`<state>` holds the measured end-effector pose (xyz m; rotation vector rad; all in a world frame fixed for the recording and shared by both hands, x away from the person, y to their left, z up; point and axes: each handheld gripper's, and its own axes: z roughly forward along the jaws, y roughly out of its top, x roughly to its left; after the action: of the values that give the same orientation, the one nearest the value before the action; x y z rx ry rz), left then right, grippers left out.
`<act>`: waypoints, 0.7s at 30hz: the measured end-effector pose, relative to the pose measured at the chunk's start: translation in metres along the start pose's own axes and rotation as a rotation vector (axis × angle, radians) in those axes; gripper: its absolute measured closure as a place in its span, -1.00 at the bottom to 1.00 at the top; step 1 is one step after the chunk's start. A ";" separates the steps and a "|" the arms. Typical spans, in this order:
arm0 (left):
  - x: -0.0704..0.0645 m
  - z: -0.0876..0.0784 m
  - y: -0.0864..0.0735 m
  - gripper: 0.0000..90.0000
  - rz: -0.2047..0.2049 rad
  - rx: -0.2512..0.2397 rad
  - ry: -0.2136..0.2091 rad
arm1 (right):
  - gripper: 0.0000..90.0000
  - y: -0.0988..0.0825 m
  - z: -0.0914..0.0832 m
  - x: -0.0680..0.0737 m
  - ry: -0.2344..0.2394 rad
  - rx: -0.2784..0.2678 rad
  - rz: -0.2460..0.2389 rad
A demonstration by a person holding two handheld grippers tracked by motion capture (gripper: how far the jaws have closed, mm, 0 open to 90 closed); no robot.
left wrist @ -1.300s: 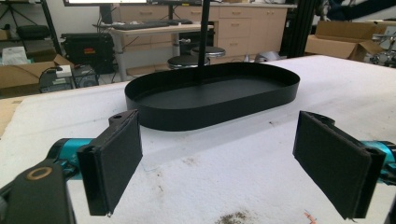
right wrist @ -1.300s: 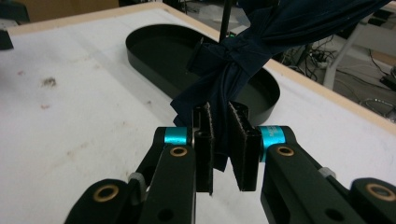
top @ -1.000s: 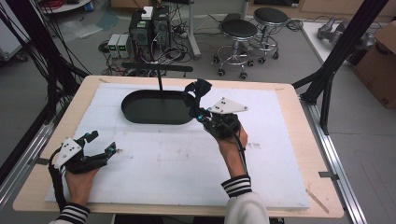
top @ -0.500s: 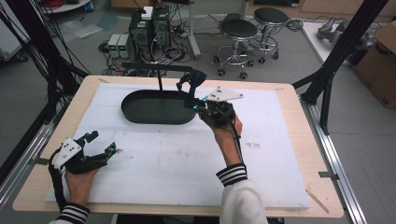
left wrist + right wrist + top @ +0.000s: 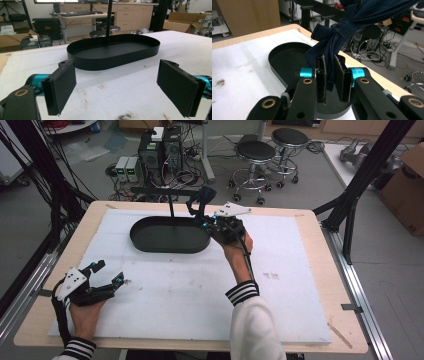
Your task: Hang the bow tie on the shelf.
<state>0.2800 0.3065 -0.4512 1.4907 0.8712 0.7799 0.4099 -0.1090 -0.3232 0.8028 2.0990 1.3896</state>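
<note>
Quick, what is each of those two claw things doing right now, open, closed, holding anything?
Left gripper: open, holding nothing, low over the white table cover.
Right gripper: closed on a dark blue cloth, above the black tray.

Both grippers are built in black, with teal collars and brass-ringed screws behind flat black jaws. A grey three-cornered plate is carried on the left gripper [image 5: 102,281] and on the right gripper [image 5: 199,210]. White sleeves with black-striped cuffs are worn.

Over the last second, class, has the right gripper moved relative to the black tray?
Yes. The right gripper, shut on the dark cloth, has moved toward the tray's far right end.
</note>
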 end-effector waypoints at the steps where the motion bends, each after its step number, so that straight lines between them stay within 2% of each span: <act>1: 0.000 0.000 0.000 -0.64 0.000 -0.001 0.000 | 0.80 -0.001 0.002 -0.002 -0.003 -0.007 -0.002; 7: 0.000 0.000 0.000 -0.64 -0.003 0.000 0.001 | 0.80 -0.005 0.012 -0.013 -0.003 0.017 0.046; 21: 0.000 0.000 0.000 -0.64 -0.002 -0.001 0.000 | 0.80 -0.013 0.023 -0.032 -0.034 0.051 0.090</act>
<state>0.2801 0.3067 -0.4513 1.4890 0.8726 0.7784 0.4453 -0.1206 -0.3410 0.9451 2.1030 1.3633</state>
